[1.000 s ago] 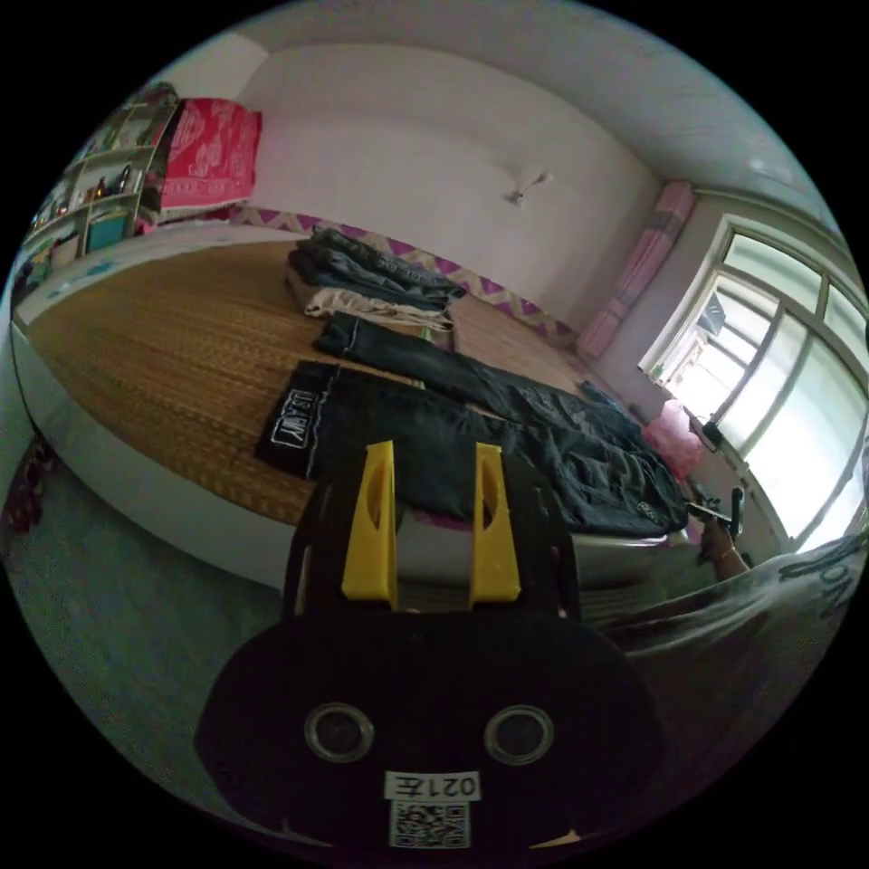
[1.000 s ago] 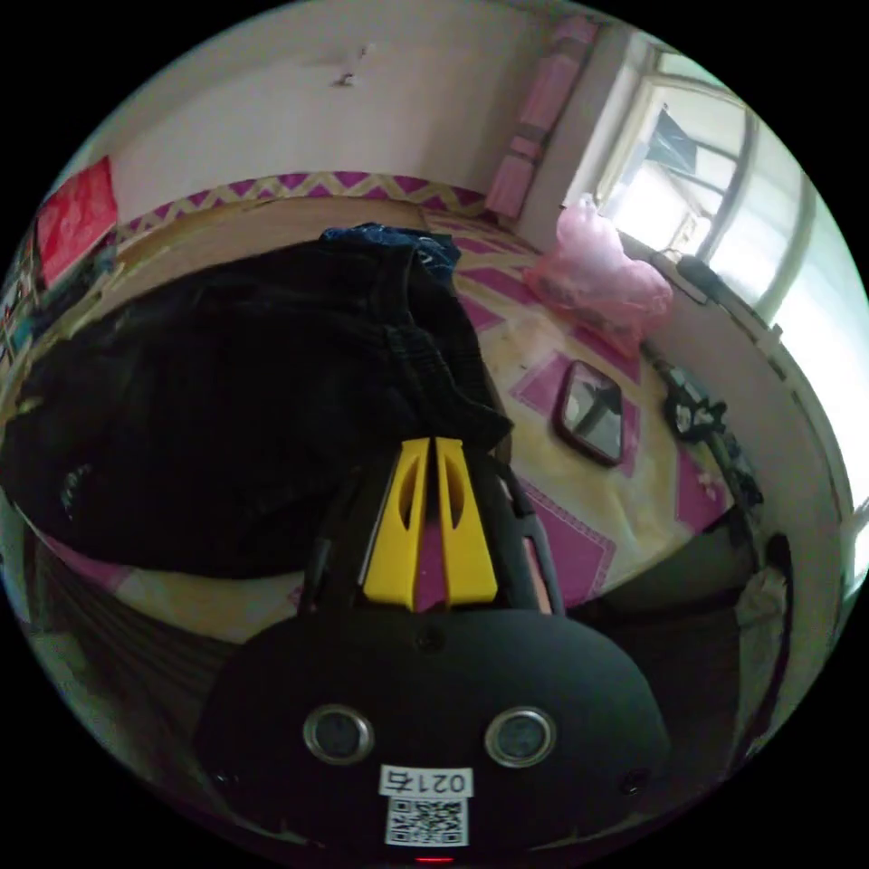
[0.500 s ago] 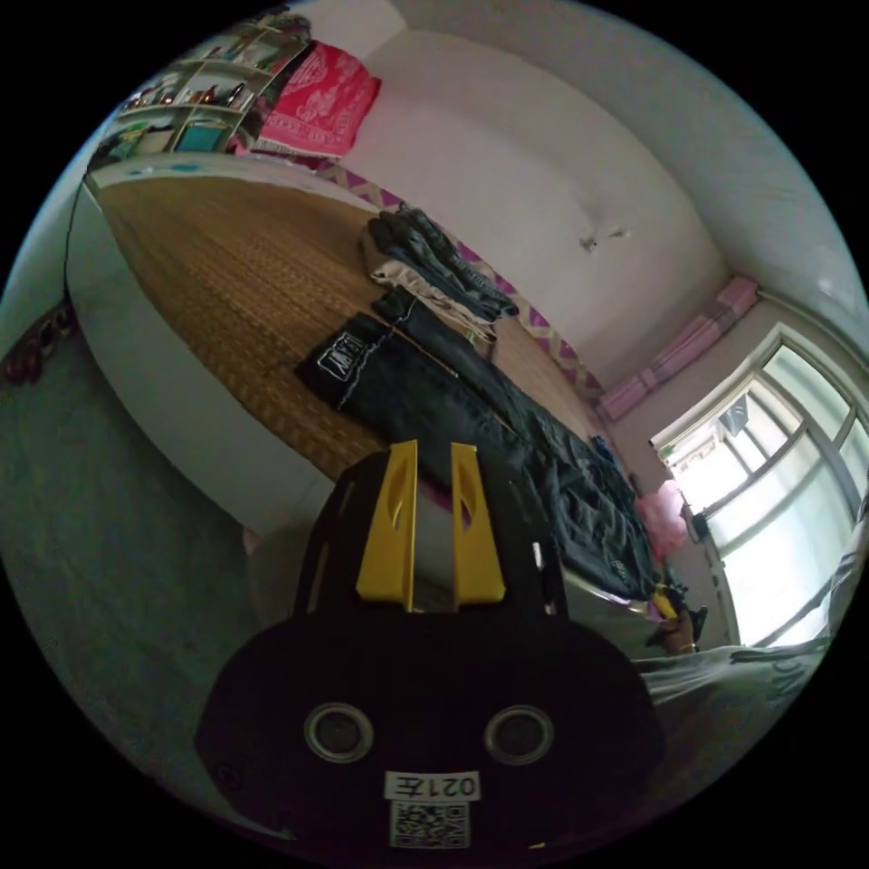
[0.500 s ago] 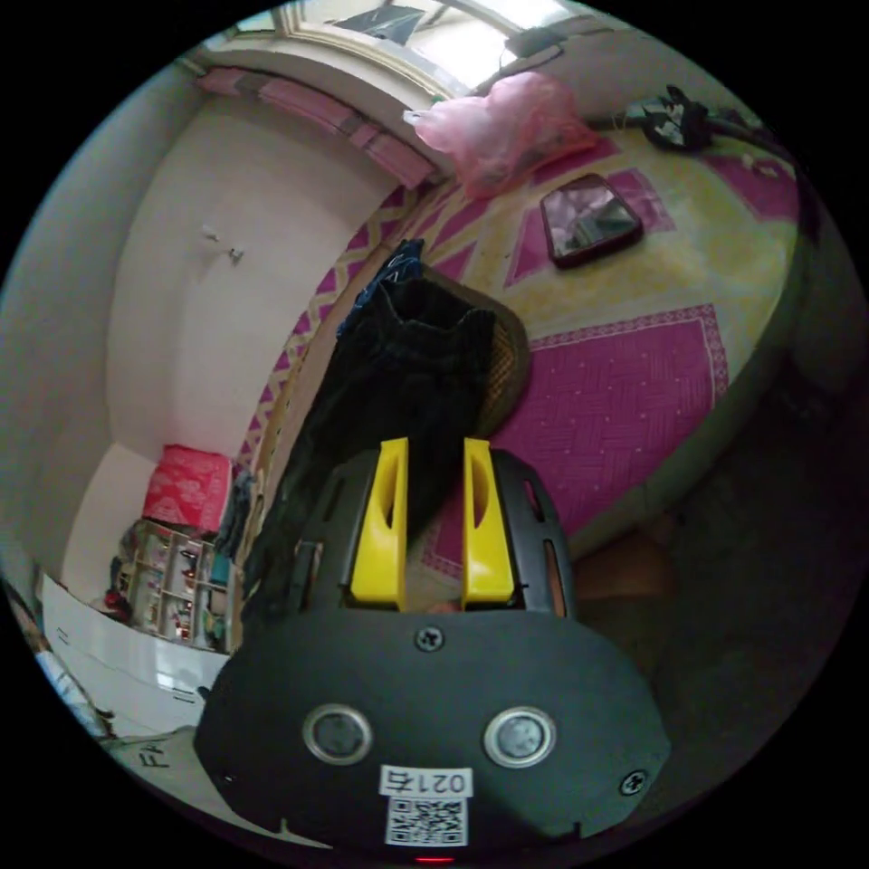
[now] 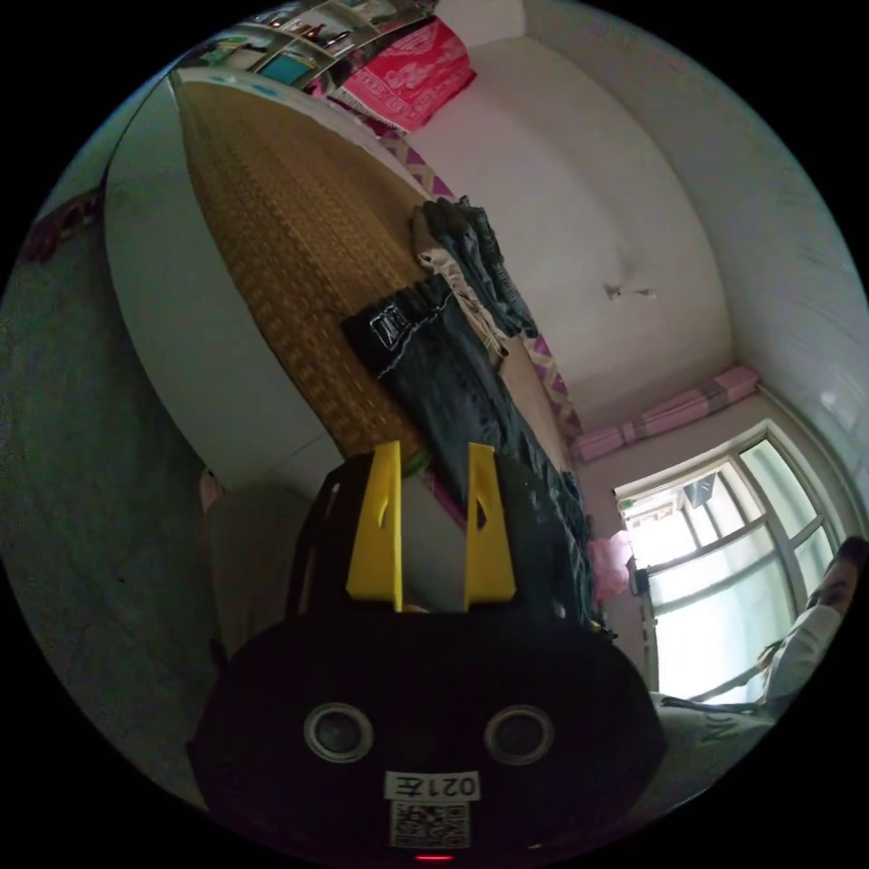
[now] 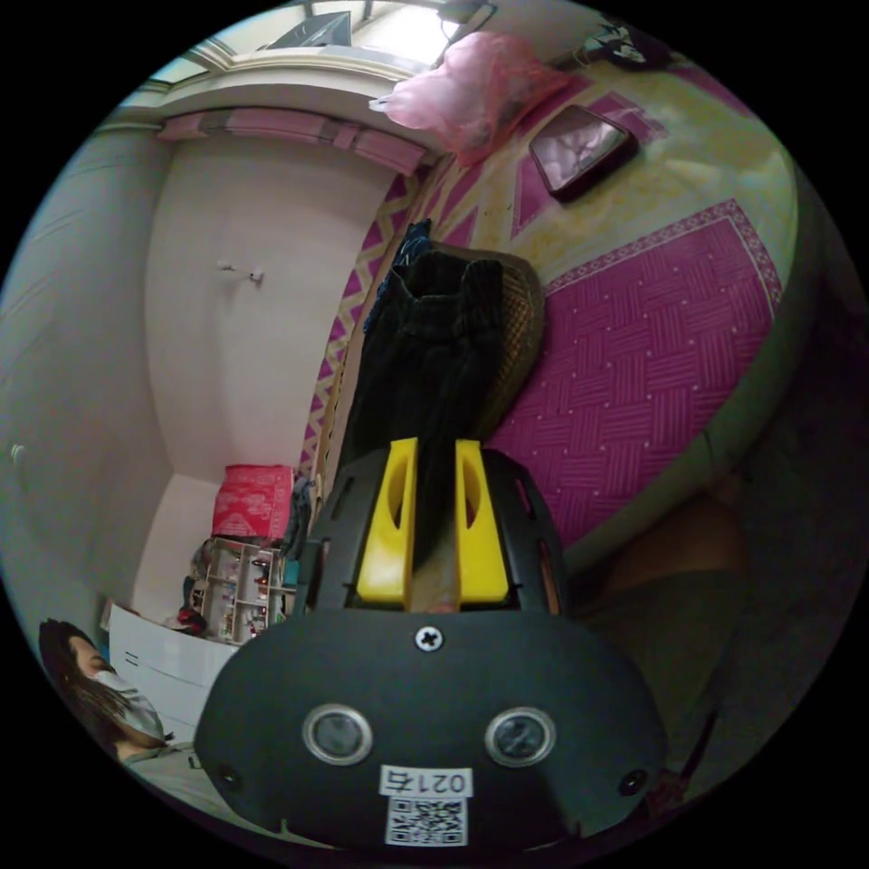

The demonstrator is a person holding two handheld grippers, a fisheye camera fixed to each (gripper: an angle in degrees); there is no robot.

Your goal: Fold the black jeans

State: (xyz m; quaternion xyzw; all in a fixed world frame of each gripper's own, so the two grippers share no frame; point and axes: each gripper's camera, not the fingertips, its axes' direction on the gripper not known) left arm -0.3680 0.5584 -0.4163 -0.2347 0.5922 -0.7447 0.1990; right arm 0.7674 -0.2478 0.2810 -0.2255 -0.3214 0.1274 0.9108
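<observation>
— While the black jeans lie stretched along the woven mat on the bed, what holds them?
— Nothing. The left gripper hangs off the bed edge, jaws apart; the right gripper too, parted and empty, near the waistband

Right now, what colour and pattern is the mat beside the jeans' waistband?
Magenta, basket-weave pattern with a pale border, clearest in the right gripper view: mat.

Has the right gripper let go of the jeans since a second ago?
Yes. The right gripper, then shut at the black jeans, now stands open and drawn back off the bed edge.
</observation>
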